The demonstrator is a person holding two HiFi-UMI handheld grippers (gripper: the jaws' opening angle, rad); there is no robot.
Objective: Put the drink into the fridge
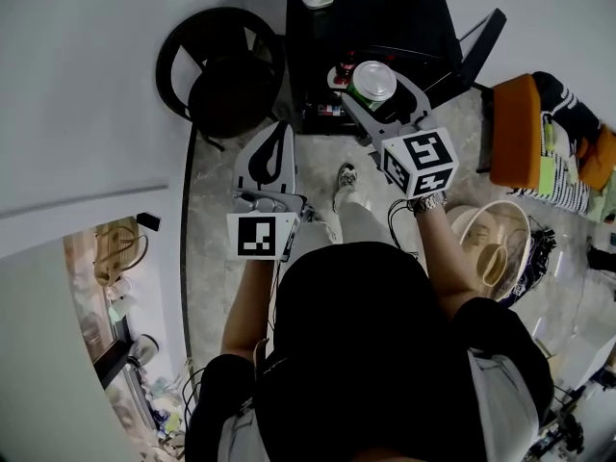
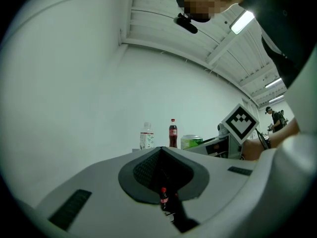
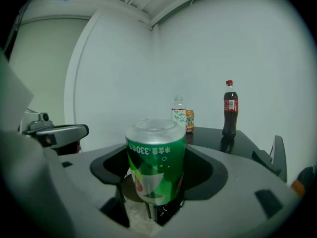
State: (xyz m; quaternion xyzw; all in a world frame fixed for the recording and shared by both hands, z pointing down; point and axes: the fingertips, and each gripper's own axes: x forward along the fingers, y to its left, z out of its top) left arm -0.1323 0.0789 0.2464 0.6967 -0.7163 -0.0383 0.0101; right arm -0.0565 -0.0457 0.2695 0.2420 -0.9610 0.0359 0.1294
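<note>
A green drink can [image 3: 155,157] stands upright between the dark pads of my right gripper [image 1: 377,96], which is shut on it. In the head view the can's silver top [image 1: 373,79] is in front of a low black cabinet [image 1: 385,17]. My left gripper [image 1: 278,139] is level beside it on the left, shut with nothing in it. In the left gripper view the jaws [image 2: 161,168] meet in a closed point; beyond them show the green can [image 2: 190,142] and the right gripper's marker cube [image 2: 241,123].
On the black cabinet top [image 3: 237,140] stand a cola bottle [image 3: 229,108], a clear bottle [image 3: 179,111] and an orange can [image 3: 189,121]. A round black fan [image 1: 223,67] stands left of the cabinet. An orange bag [image 1: 520,133] and a basket [image 1: 493,243] lie to the right.
</note>
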